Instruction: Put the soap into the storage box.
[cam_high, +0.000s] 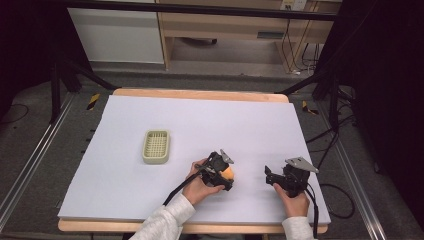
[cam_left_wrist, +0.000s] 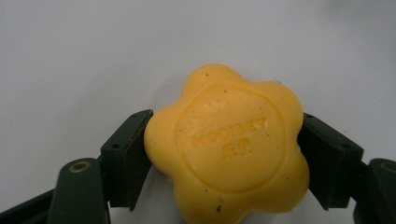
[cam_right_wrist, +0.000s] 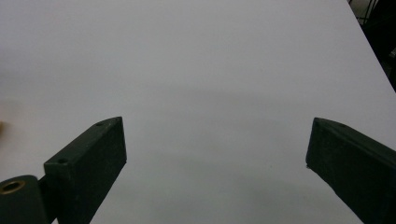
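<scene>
A yellow flower-shaped soap bar (cam_left_wrist: 229, 147) with stamped lettering sits between the two jaws of my left gripper (cam_left_wrist: 224, 154), which press on its left and right sides. In the high view the soap (cam_high: 228, 173) shows as an orange lump at the tip of the left gripper (cam_high: 223, 175), near the table's front middle. A pale green slotted soap dish (cam_high: 156, 146) lies to the left and a little farther back, with nothing in it. My right gripper (cam_high: 269, 176) is off to the right of the soap, and in its own view its jaws (cam_right_wrist: 217, 154) stand wide apart over bare white surface.
The table is covered by a white sheet (cam_high: 200, 120) with a wooden edge (cam_high: 200, 93) at the back. Dark stands and cables flank the table on both sides. A cable (cam_high: 315, 210) trails from the right gripper near the front right corner.
</scene>
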